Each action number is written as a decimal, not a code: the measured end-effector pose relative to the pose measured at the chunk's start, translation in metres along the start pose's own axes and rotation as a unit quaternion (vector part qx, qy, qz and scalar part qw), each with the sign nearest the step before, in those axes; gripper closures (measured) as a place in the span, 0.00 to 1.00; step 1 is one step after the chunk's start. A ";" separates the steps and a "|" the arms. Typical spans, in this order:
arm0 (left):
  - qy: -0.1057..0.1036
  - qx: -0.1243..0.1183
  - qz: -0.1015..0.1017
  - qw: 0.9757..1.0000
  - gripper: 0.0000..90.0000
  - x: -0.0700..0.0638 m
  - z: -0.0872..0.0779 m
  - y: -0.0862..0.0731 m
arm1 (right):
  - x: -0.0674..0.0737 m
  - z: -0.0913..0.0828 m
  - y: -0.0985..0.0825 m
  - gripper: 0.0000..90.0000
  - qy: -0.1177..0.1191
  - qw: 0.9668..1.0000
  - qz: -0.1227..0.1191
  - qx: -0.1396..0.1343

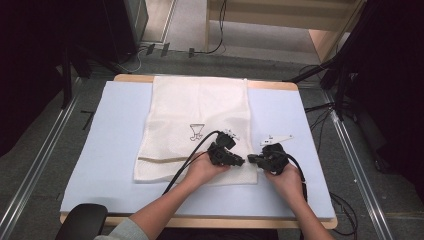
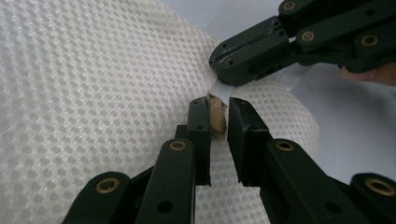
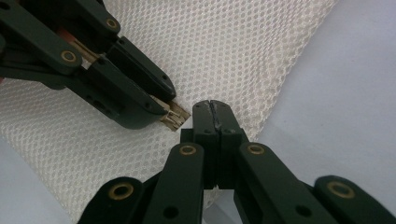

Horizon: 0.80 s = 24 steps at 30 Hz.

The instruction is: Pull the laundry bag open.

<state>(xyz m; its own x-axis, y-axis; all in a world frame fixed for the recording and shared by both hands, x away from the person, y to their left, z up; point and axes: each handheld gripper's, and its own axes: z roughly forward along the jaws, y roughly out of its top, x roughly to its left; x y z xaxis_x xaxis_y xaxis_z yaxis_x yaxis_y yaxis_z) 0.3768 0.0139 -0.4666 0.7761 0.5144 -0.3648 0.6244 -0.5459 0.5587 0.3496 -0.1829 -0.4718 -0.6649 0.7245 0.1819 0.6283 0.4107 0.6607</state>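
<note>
Item: white mesh laundry bag (image 1: 195,125), lay flat along the middle of the pale blue bench (image 1: 100,150), near edge toward the person. Left claw (image 2: 218,116) sat at the bag's near right corner, jaws clamped on the tan zipper pull (image 2: 216,119). Right claw (image 3: 215,112) met it from the opposite side, jaws pressed together on the bag's corner edge. Both hands rested low on the bench.

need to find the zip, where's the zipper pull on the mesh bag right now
The zipper pull sits between the left gripper jaws at the mesh bag near right corner, beside the right gripper.
</note>
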 end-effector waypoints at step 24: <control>-0.036 0.009 -0.044 0.998 0.98 0.012 0.001 0.003 | 0.004 0.000 -0.002 1.00 0.008 1.000 -0.010 -0.001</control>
<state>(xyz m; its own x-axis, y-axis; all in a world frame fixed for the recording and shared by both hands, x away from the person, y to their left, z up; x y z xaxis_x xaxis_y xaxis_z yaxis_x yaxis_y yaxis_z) 0.3880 0.0173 -0.4695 0.7219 0.5123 -0.4652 0.6917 -0.5129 0.5085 0.3463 -0.1809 -0.4726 -0.6842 0.7068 0.1795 0.6132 0.4245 0.6661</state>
